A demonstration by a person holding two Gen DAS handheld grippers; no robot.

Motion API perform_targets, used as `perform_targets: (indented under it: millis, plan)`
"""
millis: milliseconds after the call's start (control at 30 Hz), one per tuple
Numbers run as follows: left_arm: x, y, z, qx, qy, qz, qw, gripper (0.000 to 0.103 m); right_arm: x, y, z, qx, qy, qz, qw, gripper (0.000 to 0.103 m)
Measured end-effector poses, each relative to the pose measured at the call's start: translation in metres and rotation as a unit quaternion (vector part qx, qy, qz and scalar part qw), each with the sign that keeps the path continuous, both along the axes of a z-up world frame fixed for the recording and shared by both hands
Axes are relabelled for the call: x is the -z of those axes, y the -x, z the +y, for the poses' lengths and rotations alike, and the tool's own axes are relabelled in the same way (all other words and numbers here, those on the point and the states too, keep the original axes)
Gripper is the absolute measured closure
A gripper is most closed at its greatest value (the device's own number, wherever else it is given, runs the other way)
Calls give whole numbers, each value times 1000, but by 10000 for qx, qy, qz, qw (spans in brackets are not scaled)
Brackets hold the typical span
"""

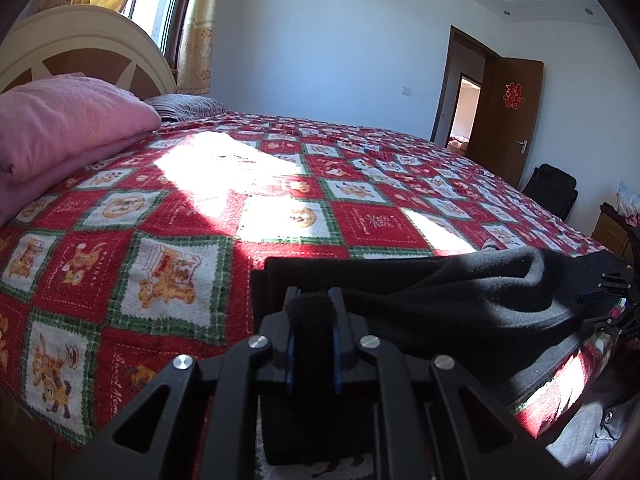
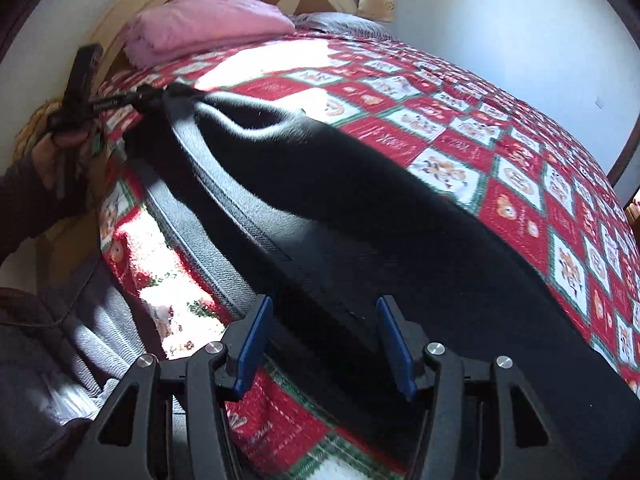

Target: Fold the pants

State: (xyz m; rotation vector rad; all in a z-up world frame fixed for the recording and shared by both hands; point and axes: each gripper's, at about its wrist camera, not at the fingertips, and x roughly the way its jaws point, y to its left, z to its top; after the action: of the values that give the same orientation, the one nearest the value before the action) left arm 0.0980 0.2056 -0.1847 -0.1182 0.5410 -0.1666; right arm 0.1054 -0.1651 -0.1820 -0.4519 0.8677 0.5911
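Observation:
Black pants (image 1: 460,296) lie along the near edge of the bed, stretched toward the right. My left gripper (image 1: 312,304) is shut on a bunched end of the pants and lifts it slightly. In the right wrist view the pants (image 2: 360,208) run from near the camera to the far left, where the left gripper (image 2: 148,98) pinches them. My right gripper (image 2: 324,320) is open, its blue pads (image 2: 252,340) on either side of the pants' near end, not closed on it. The right gripper also shows at the right edge of the left wrist view (image 1: 616,300).
The bed has a red, white and green patchwork cover (image 1: 200,208). A folded pink blanket (image 1: 60,128) and a grey pillow (image 1: 184,106) lie by the cream headboard (image 1: 80,36). An open brown door (image 1: 504,120), a black bag (image 1: 552,192) and a wooden cabinet (image 1: 612,228) stand beyond the bed.

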Motion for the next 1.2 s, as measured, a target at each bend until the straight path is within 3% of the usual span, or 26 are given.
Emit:
perform_targets:
  millis: [33, 100, 200, 400, 600, 700, 767, 833, 933, 1000, 1067, 1200]
  plan:
    - [-1, 0, -2, -3, -79, -27, 10000, 88, 1, 1, 0, 9, 63, -59, 10000, 48]
    - [-3, 2, -4, 6, -203, -86, 9998, 88, 2, 1, 0, 93, 177, -159, 9997, 82]
    - [-7, 6, -6, 40, -351, -210, 9992, 88, -5, -1, -6, 186, -19, -146, 9997, 99]
    - [-14, 21, -5, 256, -505, -403, 9976, 88, -29, 22, -14, -8, -133, -313, 9994, 100]
    - [8, 30, -7, 504, -804, -157, 9954, 84, -2, 25, -14, -55, 74, 19, 10000, 100]
    - [14, 35, 2, 404, -750, -114, 9963, 65, 12, 21, -13, -39, 135, 126, 9998, 99]
    - [13, 39, 11, 318, -747, -109, 9966, 44, 11, 18, -14, -15, 61, 214, 9997, 99]
    - [11, 43, 23, 261, -688, -117, 9972, 36, 9, 17, -16, -33, 34, 255, 9997, 98]
    - [10, 50, 42, 113, -621, -71, 9980, 36, 8, 20, -18, -38, 15, 310, 9995, 91]
    - [11, 55, 54, -242, -739, -23, 9970, 37, 6, 26, -20, -85, 38, 295, 9995, 82]
    - [13, 59, 69, -499, -565, 55, 9971, 38, 3, 31, -23, -143, 26, 307, 9994, 75]
    - [8, 62, 75, -754, -282, -61, 9967, 38, -10, 34, -32, -182, -182, 337, 9991, 73]
